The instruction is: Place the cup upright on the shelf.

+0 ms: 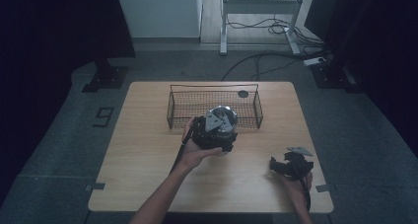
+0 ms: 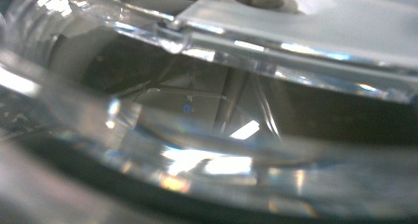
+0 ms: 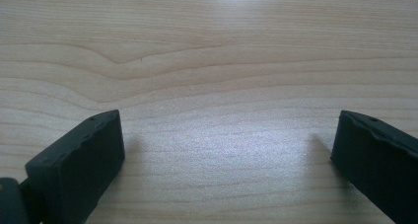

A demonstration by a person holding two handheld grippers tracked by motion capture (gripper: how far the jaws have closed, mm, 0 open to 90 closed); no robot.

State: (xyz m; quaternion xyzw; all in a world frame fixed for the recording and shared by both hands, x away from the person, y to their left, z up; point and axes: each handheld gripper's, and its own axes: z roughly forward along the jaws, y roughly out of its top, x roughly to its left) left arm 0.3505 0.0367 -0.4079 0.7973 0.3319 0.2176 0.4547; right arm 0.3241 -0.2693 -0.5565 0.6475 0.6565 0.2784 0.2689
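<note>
The left hand-held gripper (image 1: 217, 130) sits near the middle of the bench (image 1: 148, 150), just in front of the wire basket (image 1: 175, 110), with a clear glass object (image 1: 224, 116) at its far end, right against the basket's near wall. In the left gripper view that glass object (image 2: 197, 110) is pressed up close to the camera, all reflections and thick transparent edges; the jaws themselves are hidden behind it, so I cannot tell whether they clamp it or only stand around it. The basket runs along the far side of the bench, a small dark disc (image 1: 243, 93) lying in its far right corner. The right hand-held gripper (image 1: 291, 166) rests low at the bench's near right corner, close to the right edge, well apart from the glass. Its two black jaws stand wide apart over bare wood (image 3: 212, 86) with nothing between them. Open bench lies to the left of the left hand (image 1: 194, 152) and between the two grippers
</note>
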